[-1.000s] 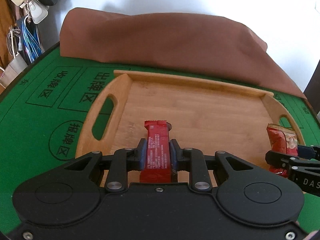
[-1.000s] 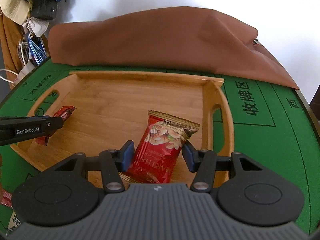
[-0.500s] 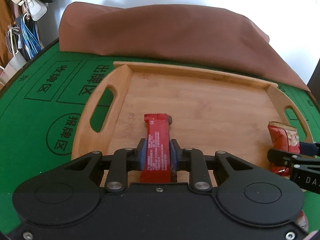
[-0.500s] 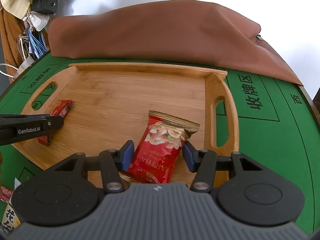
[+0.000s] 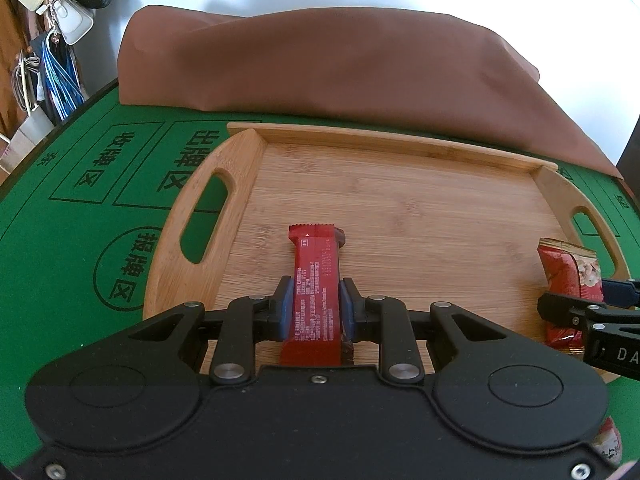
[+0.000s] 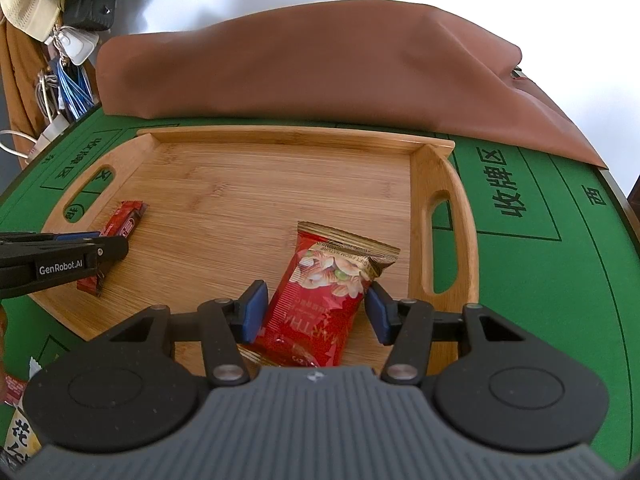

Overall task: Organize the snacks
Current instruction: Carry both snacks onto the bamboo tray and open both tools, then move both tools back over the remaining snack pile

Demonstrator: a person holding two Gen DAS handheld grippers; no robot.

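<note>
A long red snack bar (image 5: 318, 264) lies lengthwise on the wooden tray (image 5: 240, 152), and my left gripper (image 5: 316, 300) is shut on its near half. From the right wrist view the same bar (image 6: 128, 216) shows behind the left gripper's fingers (image 6: 108, 248) at the tray's left side. A red nut packet (image 6: 320, 300) rests on the tray (image 6: 280, 132) near the right handle, with my right gripper (image 6: 316, 308) shut on its lower part. The packet (image 5: 564, 276) and right gripper (image 5: 560, 308) also appear at the left view's right edge.
A brown cloth-covered mound (image 5: 340, 72) lies behind the tray on the green printed mat (image 5: 80, 220). Bags and a hat (image 5: 60, 20) hang at the far left. Loose snack packets (image 6: 16, 388) lie on the mat at the near left.
</note>
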